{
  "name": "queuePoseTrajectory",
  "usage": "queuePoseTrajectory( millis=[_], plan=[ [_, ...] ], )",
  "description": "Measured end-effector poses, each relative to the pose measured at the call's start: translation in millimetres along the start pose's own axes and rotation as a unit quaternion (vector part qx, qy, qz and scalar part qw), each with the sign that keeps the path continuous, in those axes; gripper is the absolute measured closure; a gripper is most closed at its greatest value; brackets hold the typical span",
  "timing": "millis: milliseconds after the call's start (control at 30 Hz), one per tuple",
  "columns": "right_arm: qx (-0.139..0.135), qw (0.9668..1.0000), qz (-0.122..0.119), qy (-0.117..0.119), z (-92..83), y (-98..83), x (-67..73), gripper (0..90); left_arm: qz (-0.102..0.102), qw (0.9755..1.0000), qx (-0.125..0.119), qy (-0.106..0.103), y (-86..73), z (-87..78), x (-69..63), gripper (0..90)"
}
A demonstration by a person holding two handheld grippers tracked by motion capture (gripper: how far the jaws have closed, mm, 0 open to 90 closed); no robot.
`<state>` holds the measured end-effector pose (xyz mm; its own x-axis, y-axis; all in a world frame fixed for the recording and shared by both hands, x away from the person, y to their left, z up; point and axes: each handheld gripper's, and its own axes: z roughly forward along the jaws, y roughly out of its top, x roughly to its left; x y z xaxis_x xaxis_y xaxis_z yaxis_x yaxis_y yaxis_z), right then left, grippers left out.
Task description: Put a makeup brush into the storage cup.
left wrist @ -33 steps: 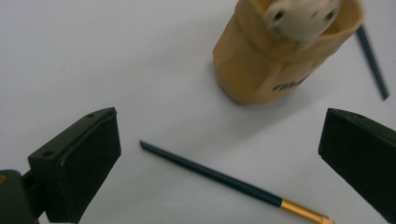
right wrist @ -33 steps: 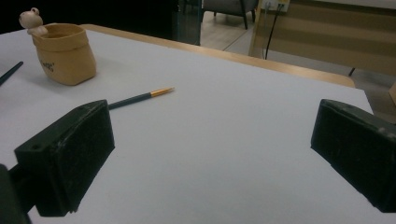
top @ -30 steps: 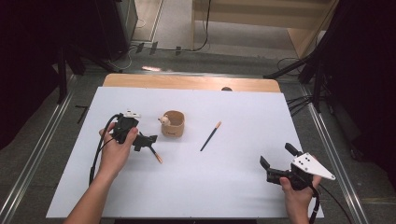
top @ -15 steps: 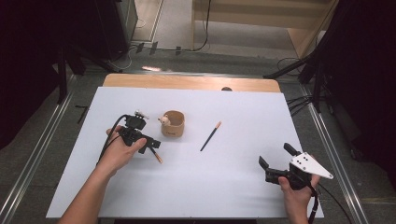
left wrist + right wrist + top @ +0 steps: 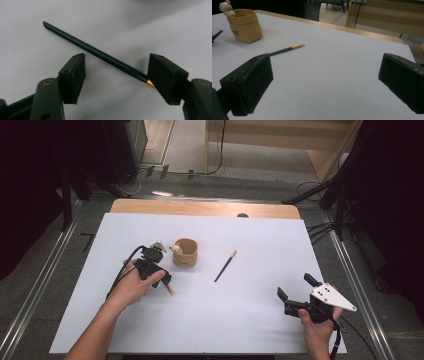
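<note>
Right gripper: nearest the person, low on the right side of the desk, held in the right hand; its fingers stand wide apart with nothing between them, and it sits where it sat in the earlier frames.
Left hand: on the left side of the desk; compared with a second ago it has slid a little toward the cup and lowered onto the pencil.
Left gripper: its fingers have just been closing from their widest; in the left gripper view they are part-way closed and straddle the dark pencil, a clear gap showing beside the left finger.
Dark pencil: lies flat on the desk, slanted across the gap between the fingers; its orange end meets the edge of the right finger, and whether that finger presses on it I cannot tell. In the high view its orange end pokes out beside the left hand.
Grip: not closed on the pencil; it rests on the desk.
Second pencil: lies alone mid-desk, well apart from both grippers, gold end pointing away from the person; unmoved since the earlier frames.
Tan cup: just beyond the left gripper, upright, with a small pale figure on its rim; unmoved.
Wooden edge: runs along the far side of the desk.
</note>
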<state>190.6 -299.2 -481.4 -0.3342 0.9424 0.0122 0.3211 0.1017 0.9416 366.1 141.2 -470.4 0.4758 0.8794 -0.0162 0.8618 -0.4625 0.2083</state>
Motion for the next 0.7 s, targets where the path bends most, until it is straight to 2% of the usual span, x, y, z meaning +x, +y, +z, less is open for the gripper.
queuePoseTrajectory(
  millis=[100,133,200,433,467,500,633,700],
  plan=[
    [0.001,1.0,0.001,-0.001,0.7,-0.5,-0.2,0.0,0.003,0.9999,0.012,0.008,2.6,0.6,-1.5,35.3],
    [0.001,1.0,0.001,-0.001,0.7,-0.5,-0.2,0.0,0.011,0.9996,0.014,0.021,3.0,1.1,-3.1,35.3],
    [0.002,1.0,0.0,-0.001,1.2,-0.6,0.0,0.0,0.018,0.9994,0.019,0.024,3.7,1.1,-4.1,37.3],
    [0.004,1.0,0.0,-0.001,1.8,-0.8,0.5,0.0,0.019,0.999,0.03,0.028,7.0,0.8,-5.1,40.4],
    [0.004,1.0,0.001,-0.001,1.8,-0.9,0.4,0.0,0.017,0.999,0.029,0.029,7.2,0.2,-4.9,43.0],
    [0.003,1.0,0.001,0.0,1.9,-1.0,0.1,0.0,0.018,0.999,0.029,0.03,7.5,-1.0,-4.2,50.1],
    [0.004,1.0,0.003,0.002,2.0,-1.1,-0.3,0.0,0.026,0.9986,0.035,0.03,7.2,-2.9,0.0,84.0],
    [0.005,1.0,0.003,0.004,2.2,-1.2,-0.3,0.0,0.033,0.9986,0.034,0.023,6.5,-3.3,1.8,84.3]
  ],
)
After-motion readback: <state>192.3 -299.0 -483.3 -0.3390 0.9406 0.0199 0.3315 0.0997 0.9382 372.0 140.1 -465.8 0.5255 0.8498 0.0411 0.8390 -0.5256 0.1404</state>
